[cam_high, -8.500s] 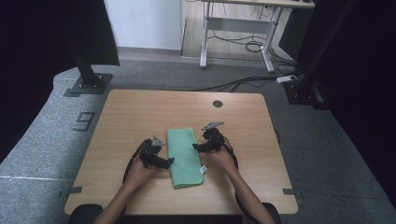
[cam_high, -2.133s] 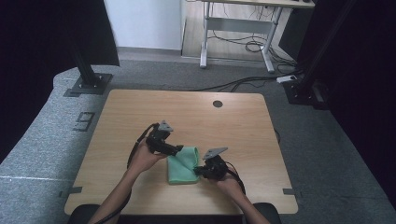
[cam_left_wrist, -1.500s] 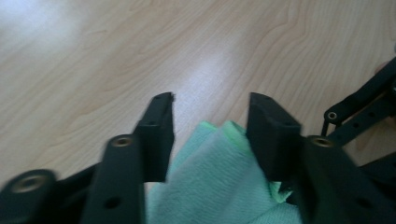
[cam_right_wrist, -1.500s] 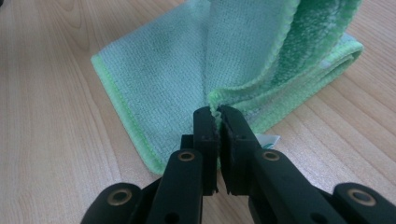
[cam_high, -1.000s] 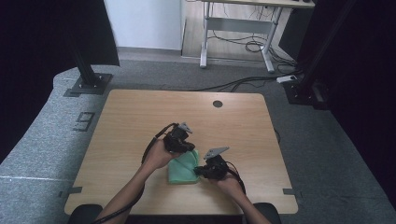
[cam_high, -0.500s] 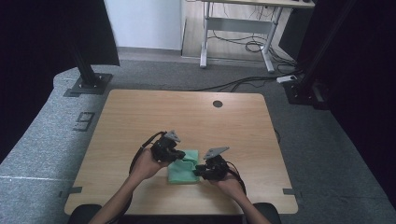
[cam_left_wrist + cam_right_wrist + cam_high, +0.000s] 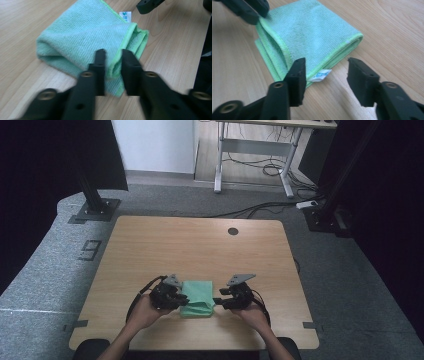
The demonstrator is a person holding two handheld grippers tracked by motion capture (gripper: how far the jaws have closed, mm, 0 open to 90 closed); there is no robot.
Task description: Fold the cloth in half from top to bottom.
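A rectangular light wooden table (image 7: 165, 245) with a round dark cable hole (image 7: 233, 231) stands on grey carpet (image 7: 50, 270). Black curtains (image 7: 35, 165) hang on both sides. Beyond, a white wall (image 7: 155, 145), a white-legged desk (image 7: 260, 150) and loose black cables (image 7: 260, 170).

Wooden table (image 7: 165, 245): folded green cloth (image 7: 197, 297) lying near front edge, white tag (image 7: 320, 75) on wood.

Ribbed, fuzzy green microfibre cloth (image 7: 87, 32) lies on smooth matt wood-grain table (image 7: 200, 245)
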